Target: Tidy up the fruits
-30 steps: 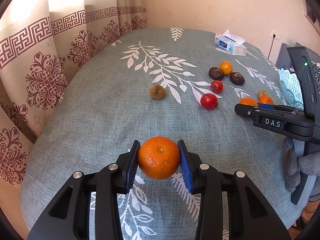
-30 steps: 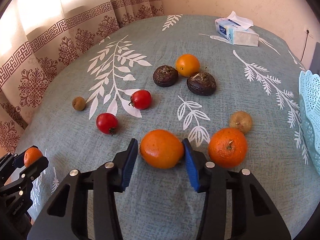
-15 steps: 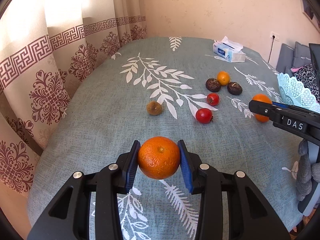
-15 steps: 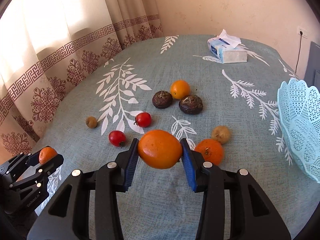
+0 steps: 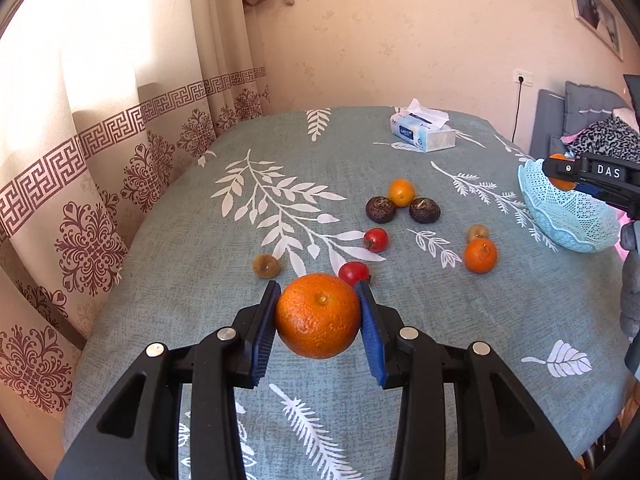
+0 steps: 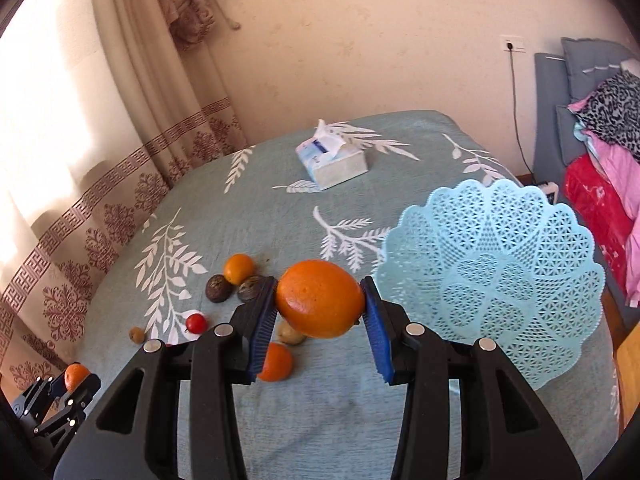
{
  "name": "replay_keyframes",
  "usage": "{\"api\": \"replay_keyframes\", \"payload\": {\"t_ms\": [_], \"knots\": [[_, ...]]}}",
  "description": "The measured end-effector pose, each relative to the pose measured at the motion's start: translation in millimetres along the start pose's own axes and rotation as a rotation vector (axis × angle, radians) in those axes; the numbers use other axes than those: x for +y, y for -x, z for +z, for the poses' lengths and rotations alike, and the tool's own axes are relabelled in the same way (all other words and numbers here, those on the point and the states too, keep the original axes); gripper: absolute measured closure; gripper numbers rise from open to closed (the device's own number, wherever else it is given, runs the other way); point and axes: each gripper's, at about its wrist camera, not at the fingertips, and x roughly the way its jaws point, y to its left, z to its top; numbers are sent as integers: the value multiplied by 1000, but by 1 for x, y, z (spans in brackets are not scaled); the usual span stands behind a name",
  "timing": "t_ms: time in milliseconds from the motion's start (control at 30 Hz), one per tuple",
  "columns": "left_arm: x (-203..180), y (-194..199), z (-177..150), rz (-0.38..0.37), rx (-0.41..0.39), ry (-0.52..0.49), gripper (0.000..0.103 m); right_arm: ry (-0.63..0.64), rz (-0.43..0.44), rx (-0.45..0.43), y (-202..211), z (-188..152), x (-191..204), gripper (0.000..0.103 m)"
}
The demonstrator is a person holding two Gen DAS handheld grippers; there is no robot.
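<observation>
We count two held oranges and eight fruits on the cloth (image 5: pixel 224 320): two smaller oranges (image 5: pixel 480 255) (image 5: pixel 401 192), two tomatoes (image 5: pixel 376 239) (image 5: pixel 353 272), two dark fruits (image 5: pixel 381 209) (image 5: pixel 425 210) and two small brown ones (image 5: pixel 265 266) (image 5: pixel 477 233). We also see one basket (image 6: pixel 496 276) and one tissue box (image 5: pixel 423 134).

The fruits cluster mid-table, and the cloth nearest us and toward the curtain (image 5: pixel 80 152) lies bare. The basket sits at the right edge.

Our left gripper (image 5: pixel 318 320) is clenched on an orange (image 5: pixel 318 316), lifted above the near cloth. Our right gripper (image 6: pixel 320 304) grasps the other orange (image 6: pixel 320 298), raised just left of the basket rim and tilted down over the table.
</observation>
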Motion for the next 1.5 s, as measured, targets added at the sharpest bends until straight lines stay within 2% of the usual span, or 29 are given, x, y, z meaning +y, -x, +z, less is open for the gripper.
{"api": "replay_keyframes", "payload": {"t_ms": [333,567,733,900,1133,1200,1267,1367,1500], "knots": [[-28,7,14,-35,-40,-49,64,-176,-175,13,-10,5,-88,60],[-45,6,21,-55,-49,-77,64,-201,-265,43,-20,0,-116,60],[-59,4,29,-76,-57,-100,64,-233,-270,62,-23,-1,-127,58],[-80,-1,39,-109,-62,-132,64,-245,-261,31,-13,5,-128,56],[-118,-14,60,-214,-63,-165,64,-274,-252,-37,14,14,-132,55],[-132,-19,66,-241,-57,-176,64,-273,-261,-68,24,17,-133,55],[-146,-24,72,-277,-52,-186,64,-267,-277,-101,35,21,-133,45],[-168,-31,80,-316,-57,-209,64,-250,-318,-147,48,24,-133,45],[-194,-41,86,-353,-55,-233,64,-264,-329,-173,57,27,-140,44]]}}
